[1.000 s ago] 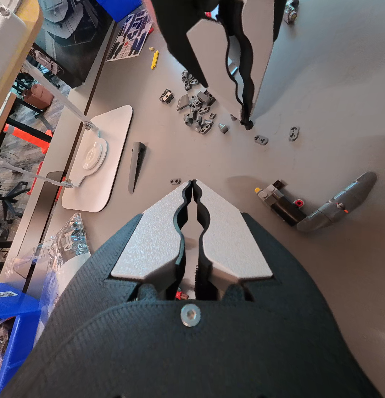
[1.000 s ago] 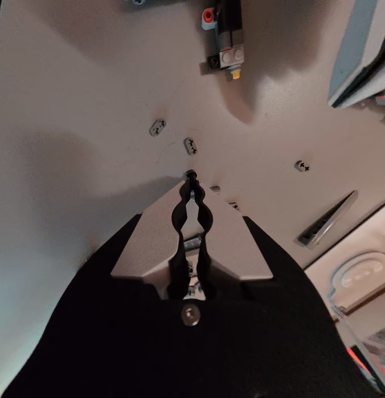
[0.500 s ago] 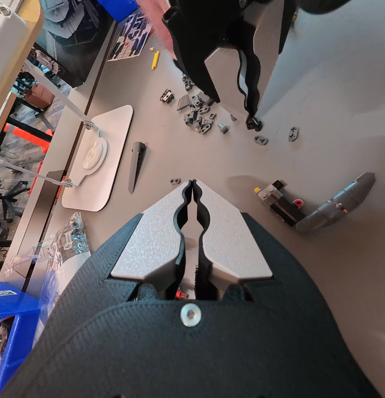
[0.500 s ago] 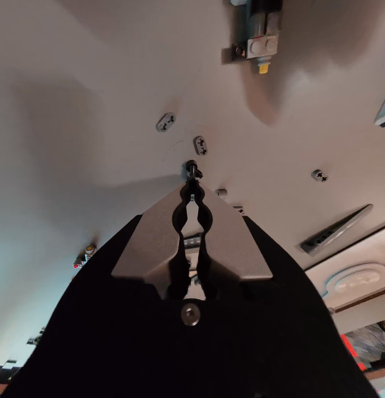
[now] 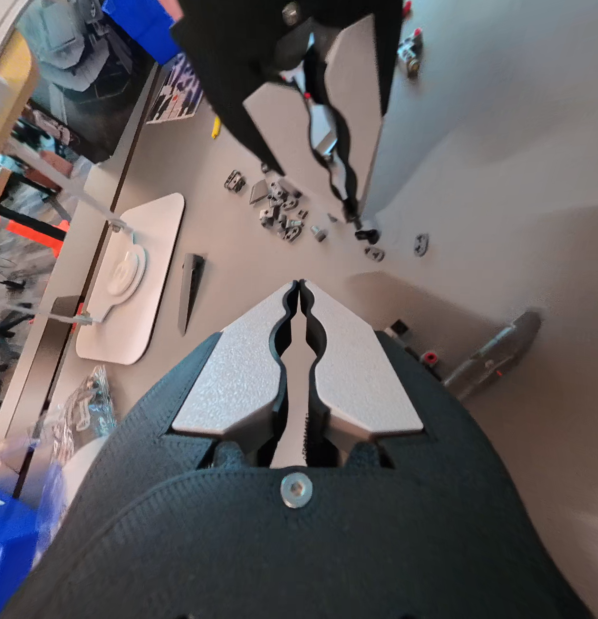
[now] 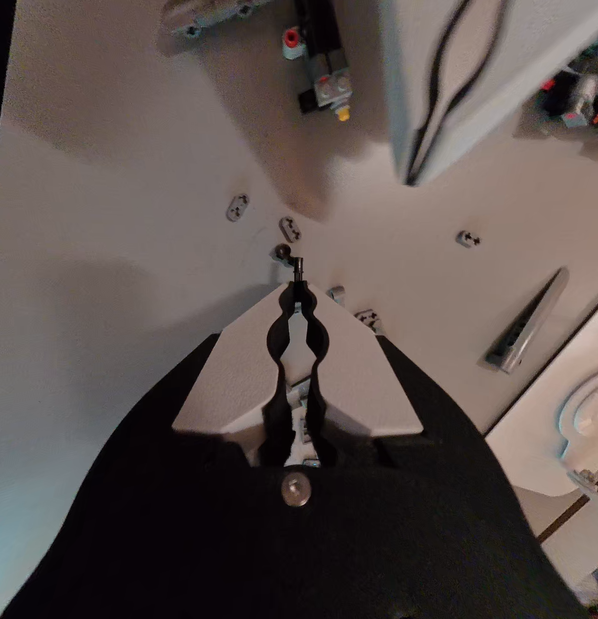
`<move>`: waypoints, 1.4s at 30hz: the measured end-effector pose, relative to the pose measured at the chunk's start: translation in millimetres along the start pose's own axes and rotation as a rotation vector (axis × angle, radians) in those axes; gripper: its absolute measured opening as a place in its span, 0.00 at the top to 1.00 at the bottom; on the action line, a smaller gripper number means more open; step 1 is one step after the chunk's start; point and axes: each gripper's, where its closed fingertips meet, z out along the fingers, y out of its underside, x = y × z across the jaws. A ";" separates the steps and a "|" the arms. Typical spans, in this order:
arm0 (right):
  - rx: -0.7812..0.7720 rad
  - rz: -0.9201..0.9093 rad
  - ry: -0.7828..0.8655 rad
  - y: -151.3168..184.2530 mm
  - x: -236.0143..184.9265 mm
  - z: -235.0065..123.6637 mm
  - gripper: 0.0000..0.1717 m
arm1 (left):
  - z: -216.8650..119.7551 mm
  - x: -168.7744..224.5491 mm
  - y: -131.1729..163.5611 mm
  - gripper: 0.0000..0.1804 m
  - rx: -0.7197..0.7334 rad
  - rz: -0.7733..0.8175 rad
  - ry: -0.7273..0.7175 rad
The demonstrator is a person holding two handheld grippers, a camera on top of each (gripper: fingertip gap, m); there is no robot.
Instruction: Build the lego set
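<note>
1. At the bottom centre of my left wrist view, my left gripper (image 5: 298, 281) has its jaws pressed together at the tips with nothing between them, above bare grey table (image 5: 491, 167).
2. Just left of those tips lies a dark grey wedge-shaped piece (image 5: 190, 288), and further left a white flat plate (image 5: 157, 268) near the table edge.
3. To the lower right, partly behind my left gripper's body, I see a black and grey block assembly (image 5: 425, 355) and a long curved grey piece (image 5: 495, 351).
4. At the centre of my right wrist view, my right gripper (image 6: 298, 284) is closed on a small black pin (image 6: 297, 268) that sticks out past the tips, its far end beside a dark ball-shaped part (image 6: 281, 252) on the table.
5. Just beyond lie two grey oval links (image 6: 290, 228) (image 6: 237, 207), well apart from a third (image 6: 467, 238) at the right.
6. Further up in the left view, a heap of small grey pieces (image 5: 281, 211) sits left of the right gripper's tips.
7. At the upper left of that view I see a blue bin (image 5: 140, 23).
</note>
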 end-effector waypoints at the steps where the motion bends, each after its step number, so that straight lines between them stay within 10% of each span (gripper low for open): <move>1: 0.014 0.024 0.009 0.8 2.1 -2.0 1.00 | 2.8 3.4 -4.7 1.00 0.004 0.015 -0.001; 13: 0.264 0.200 -0.025 -12.8 11.1 -28.2 1.00 | 23.7 10.1 -35.7 0.95 -0.003 0.283 -0.193; 35: 0.390 0.272 -0.023 -22.7 17.0 -39.3 1.00 | 19.2 5.8 -39.9 0.99 0.030 0.296 -0.219; 42: 0.745 0.508 0.016 -34.8 32.7 -76.5 0.94 | 0.5 -12.8 -56.7 0.99 0.119 0.279 -0.352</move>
